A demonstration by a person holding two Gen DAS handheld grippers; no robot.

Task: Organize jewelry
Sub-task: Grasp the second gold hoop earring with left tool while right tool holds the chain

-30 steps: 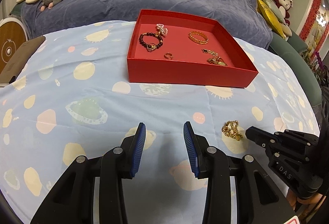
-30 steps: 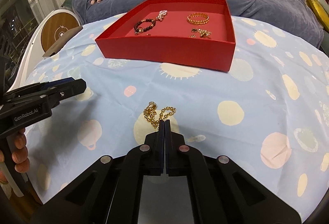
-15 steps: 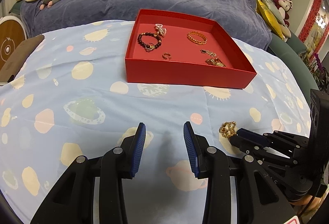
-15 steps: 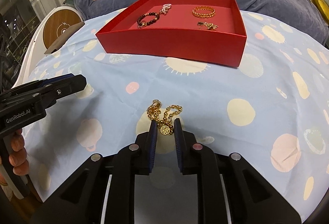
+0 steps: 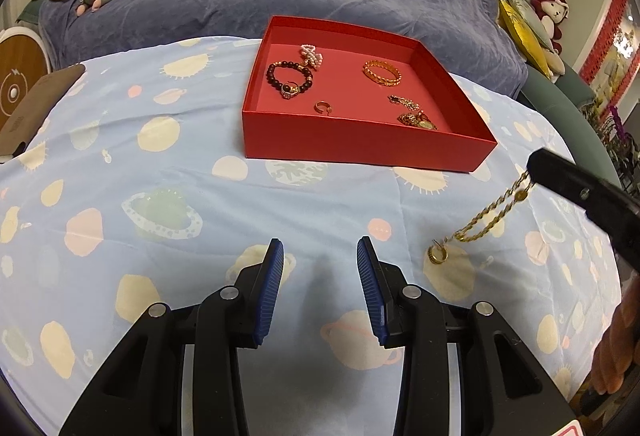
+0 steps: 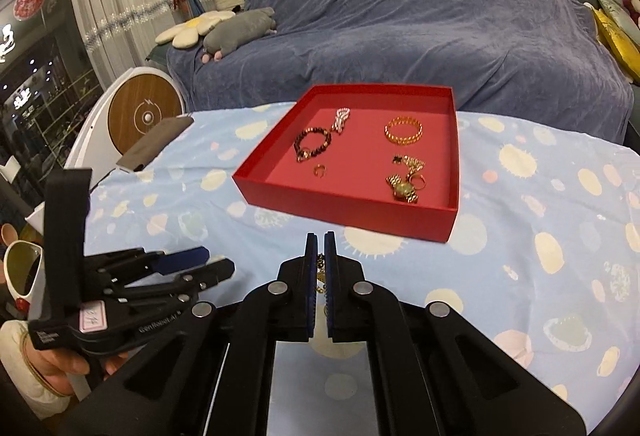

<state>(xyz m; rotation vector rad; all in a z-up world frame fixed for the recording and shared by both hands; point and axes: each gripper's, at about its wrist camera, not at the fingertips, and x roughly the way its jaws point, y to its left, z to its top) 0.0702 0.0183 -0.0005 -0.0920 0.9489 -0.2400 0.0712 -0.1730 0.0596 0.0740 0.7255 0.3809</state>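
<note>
R gripper jaws just closed, pinching gold chain, hanging above bench, 5 o'clock of red box. L gripper jaws part-open, empty.

A tray is sitting on a tablecloth, and a sofa is standing behind them. In the tray, a bead bracelet is lying at the left with a pearl piece just behind it, a bangle is lying at the back right, a small ring is resting near the front wall, and a watch is lying at the front right. Nearer than the tray, to the right, a chain is hanging from the right gripper, its lower end touching the cloth. The left gripper is hovering left of it.
</note>
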